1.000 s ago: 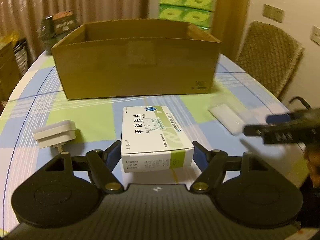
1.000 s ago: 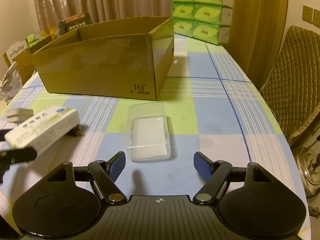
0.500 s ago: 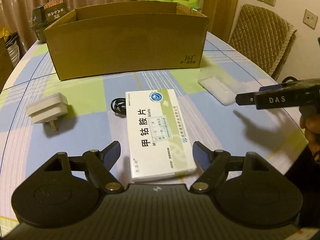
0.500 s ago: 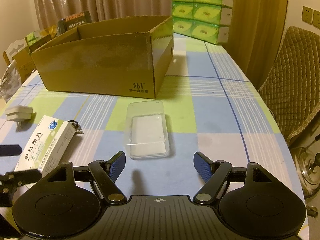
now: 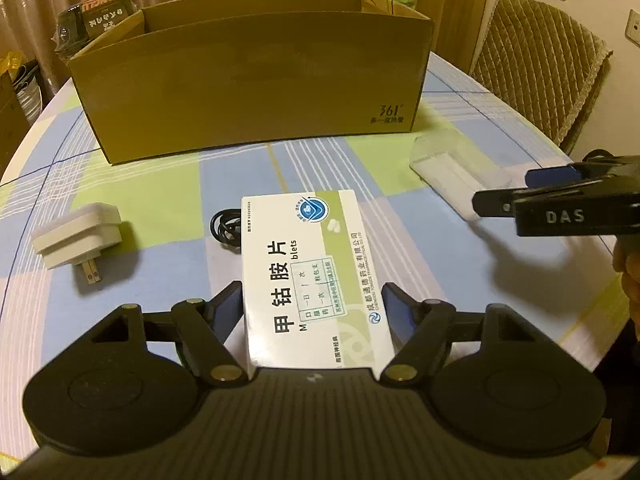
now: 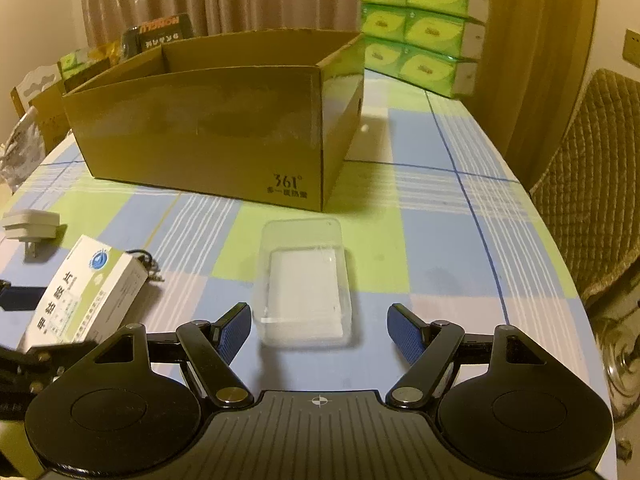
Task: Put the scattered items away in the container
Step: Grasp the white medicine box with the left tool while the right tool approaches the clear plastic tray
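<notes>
An open cardboard box (image 5: 256, 88) (image 6: 224, 128) stands mid-table. A white medicine box (image 5: 312, 276) (image 6: 84, 288) lies flat on the cloth between the fingers of my left gripper (image 5: 314, 310), which is open around it. A clear plastic case (image 6: 304, 284) (image 5: 452, 168) lies just ahead of my right gripper (image 6: 320, 330), which is open and empty. A white plug adapter (image 5: 78, 236) (image 6: 32, 226) and a coiled black cable (image 5: 226, 230) lie at the left.
Green tissue packs (image 6: 420, 28) are stacked at the table's far end. A wicker chair (image 5: 536, 68) (image 6: 592, 184) stands to the right. A dark packet (image 5: 96, 16) sits behind the box. The right gripper (image 5: 560, 208) shows in the left view.
The medicine box, held above the table a second ago, now lies flat on the cloth. My left gripper has lowered with it. My right gripper has hardly moved.
</notes>
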Demonstrator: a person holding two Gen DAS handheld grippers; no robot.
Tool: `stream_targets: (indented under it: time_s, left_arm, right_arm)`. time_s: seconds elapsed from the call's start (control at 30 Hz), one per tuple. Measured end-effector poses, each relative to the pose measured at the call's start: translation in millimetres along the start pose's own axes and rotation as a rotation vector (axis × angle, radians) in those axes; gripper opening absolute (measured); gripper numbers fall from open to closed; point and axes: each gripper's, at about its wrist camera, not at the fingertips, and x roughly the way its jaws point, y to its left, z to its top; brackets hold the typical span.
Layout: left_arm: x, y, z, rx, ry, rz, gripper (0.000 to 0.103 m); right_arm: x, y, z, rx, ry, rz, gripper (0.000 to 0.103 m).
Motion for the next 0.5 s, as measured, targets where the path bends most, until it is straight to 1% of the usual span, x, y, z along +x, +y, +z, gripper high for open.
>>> stream_targets:
  time_s: [0.3, 0.33, 0.37, 0.43, 0.47, 0.5]
  left_arm:
    - [-0.1, 1.5, -2.2, -0.012, -0.004, -0.008, 0.070]
    - [0.0, 2.0, -2.3, -0.014, -0.006, -0.008, 0.071]
    - [0.4, 2.5, -2.2, -0.016, -0.006, -0.005, 0.075]
    - [1.3, 4.1, -1.8, -0.024, -0.004, 0.002, 0.077]
    - [1.5, 4.7, -1.5, -0.026, -0.003, 0.003, 0.077]
    - [1.4, 5.0, -1.1, -0.028, -0.004, 0.006, 0.077]
  right_arm:
    - [23.0, 11.4, 18.2, -0.044, 0.024, 0.001, 0.073]
    - [25.8, 13.1, 19.6, -0.051, 0.032, -0.003, 0.073]
    - [28.3, 14.4, 20.8, -0.057, 0.041, -0.008, 0.072]
    - [31.9, 16.1, 22.2, -0.065, 0.054, -0.013, 0.072]
    - [32.8, 16.7, 22.6, -0.066, 0.058, -0.013, 0.072]
    - [32.7, 16.8, 22.3, -0.066, 0.058, -0.016, 0.066]
